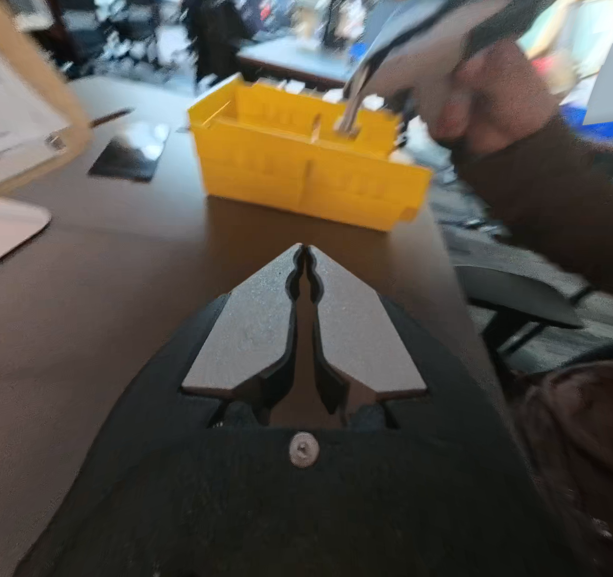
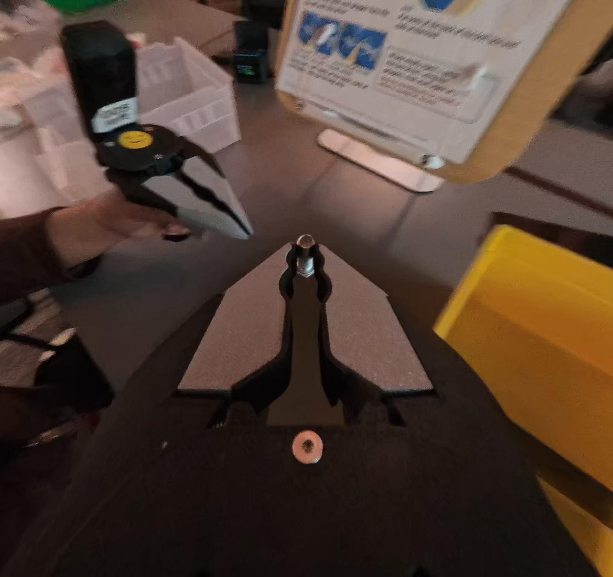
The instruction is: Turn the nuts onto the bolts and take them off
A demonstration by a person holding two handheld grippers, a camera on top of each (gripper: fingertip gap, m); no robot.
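Observation:
My right gripper [image 2: 305,246] is shut on a small metal bolt [image 2: 305,259] with a nut on its shank, bolt head pointing forward. In the left wrist view the right gripper [image 1: 346,126] points down over the right compartment of the yellow bin [image 1: 298,169]. My left gripper [image 1: 304,250] is shut and empty, above the brown table [image 1: 132,279] in front of the bin. It also shows in the right wrist view [image 2: 243,229], shut, held by a hand at the left. The yellow bin [image 2: 530,345] sits close on the right there.
A framed instruction board on a flat foot [image 2: 398,47] stands behind the work area. A white bin [image 2: 185,96] and a small black device [image 2: 250,60] sit at the back. A flat black slab [image 1: 129,156] lies left of the yellow bin. A chair [image 1: 514,295] is off the table's right edge. Spacing between my two grippers at the tips: around 11 cm. Left tips and right tips are each some 35 cm from the flat black slab [image 1: 129,156].

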